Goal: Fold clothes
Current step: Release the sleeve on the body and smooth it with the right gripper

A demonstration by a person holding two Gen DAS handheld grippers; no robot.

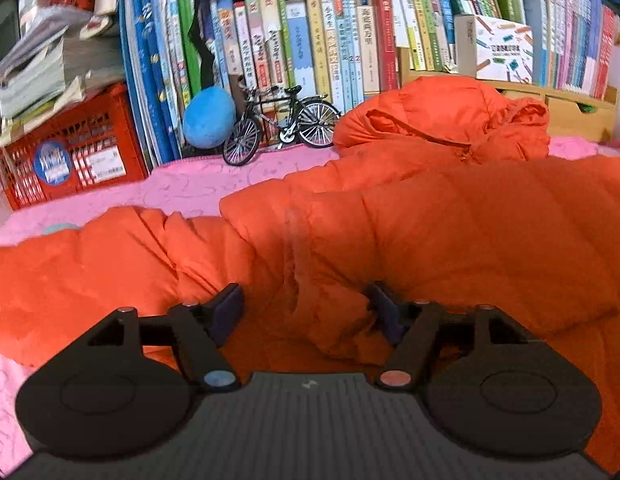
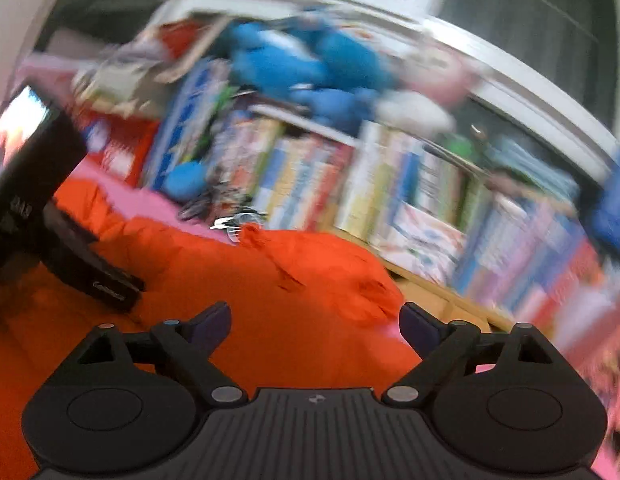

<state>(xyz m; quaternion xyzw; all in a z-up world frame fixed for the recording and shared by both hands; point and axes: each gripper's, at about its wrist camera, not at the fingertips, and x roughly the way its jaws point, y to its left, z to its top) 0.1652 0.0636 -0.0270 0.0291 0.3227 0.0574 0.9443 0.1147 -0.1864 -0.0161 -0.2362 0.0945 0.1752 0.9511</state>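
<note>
An orange puffer jacket [image 1: 450,216] lies spread over a pink bedspread [image 1: 197,188], its hood bunched at the back right. My left gripper [image 1: 307,308] is open, low over the jacket, with a raised fold of orange fabric between its fingers. In the blurred right wrist view the jacket [image 2: 245,288] fills the lower half. My right gripper [image 2: 314,326] is open and empty, above the jacket. The left gripper's black body [image 2: 49,216] shows at the left edge of that view.
A model bicycle [image 1: 281,124] and a blue ball [image 1: 209,117] stand at the back of the bed. Behind them is a wall of books [image 1: 330,40]. A red crate [image 1: 69,152] sits at the back left, a wooden drawer unit [image 1: 574,108] at the back right.
</note>
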